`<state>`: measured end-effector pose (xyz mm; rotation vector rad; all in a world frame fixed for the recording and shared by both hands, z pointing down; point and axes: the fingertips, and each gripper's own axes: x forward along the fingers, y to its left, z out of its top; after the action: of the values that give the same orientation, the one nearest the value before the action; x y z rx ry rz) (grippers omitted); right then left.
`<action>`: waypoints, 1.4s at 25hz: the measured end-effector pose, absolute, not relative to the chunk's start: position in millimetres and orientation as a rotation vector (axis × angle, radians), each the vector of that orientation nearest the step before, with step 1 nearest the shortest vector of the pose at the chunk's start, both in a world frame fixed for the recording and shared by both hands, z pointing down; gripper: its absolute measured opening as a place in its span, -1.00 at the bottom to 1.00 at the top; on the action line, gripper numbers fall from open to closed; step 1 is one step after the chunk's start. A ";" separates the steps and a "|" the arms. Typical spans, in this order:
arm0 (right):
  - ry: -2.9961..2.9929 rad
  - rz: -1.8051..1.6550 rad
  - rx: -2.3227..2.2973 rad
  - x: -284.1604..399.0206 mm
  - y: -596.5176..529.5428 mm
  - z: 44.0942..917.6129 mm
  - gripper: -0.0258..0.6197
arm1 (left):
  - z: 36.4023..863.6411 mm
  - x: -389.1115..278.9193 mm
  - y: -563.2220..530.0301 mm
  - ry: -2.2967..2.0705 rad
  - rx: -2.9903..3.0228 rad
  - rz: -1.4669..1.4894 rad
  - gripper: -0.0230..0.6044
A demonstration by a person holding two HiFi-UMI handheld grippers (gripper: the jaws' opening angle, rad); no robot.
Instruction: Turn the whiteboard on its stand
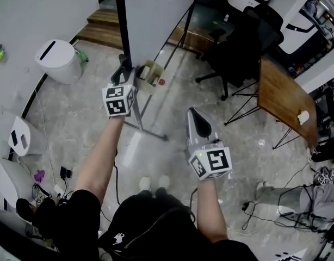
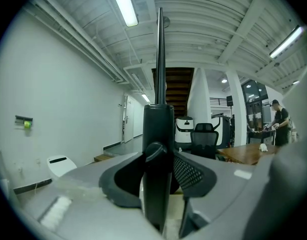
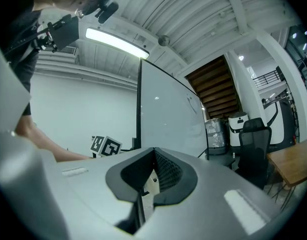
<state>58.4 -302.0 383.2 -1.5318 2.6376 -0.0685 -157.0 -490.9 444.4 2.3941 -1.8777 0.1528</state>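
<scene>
The large white whiteboard (image 1: 156, 15), black-framed, stands at the top centre of the head view. Its black upright post (image 2: 158, 174) runs between the jaws of the left gripper (image 1: 125, 72), which seem clamped on it (a round knob (image 2: 154, 153) sits there). Lower centre, well apart from the board, the right gripper (image 1: 194, 116) has its jaws together on nothing.

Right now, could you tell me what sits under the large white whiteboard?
A small beige open box of items and the stand's thin metal legs. The whiteboard hides whatever lies behind it.
</scene>
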 end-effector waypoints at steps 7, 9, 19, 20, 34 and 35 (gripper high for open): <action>2.633 -0.054 -1.536 58.7 -290.7 380.6 -0.90 | 444.1 -162.3 -476.1 -1.885 2.401 0.160 -0.34; 2.631 -0.055 -1.539 59.9 -289.0 380.9 -0.90 | 444.9 -162.4 -470.6 -1.883 2.406 0.164 -0.34; 2.648 -0.043 -1.505 45.0 -269.7 378.5 -0.90 | 444.7 -168.1 -444.8 -1.877 2.410 0.174 -0.35; 2.647 -0.039 -1.507 44.3 -267.4 377.7 -0.90 | 444.7 -168.8 -443.2 -1.875 2.410 0.173 -0.35; 2.638 -0.026 -1.518 48.7 -244.7 376.7 -0.90 | 442.8 -178.7 -422.5 -1.889 2.389 0.150 -0.37; 2.637 -0.030 -1.517 49.7 -243.8 377.4 -0.90 | 442.5 -178.0 -421.0 -1.888 2.390 0.149 -0.37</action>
<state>49.7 -243.8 377.4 -1.5169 2.6372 -0.0297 -178.0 -421.0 442.5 2.3898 -1.8883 0.1490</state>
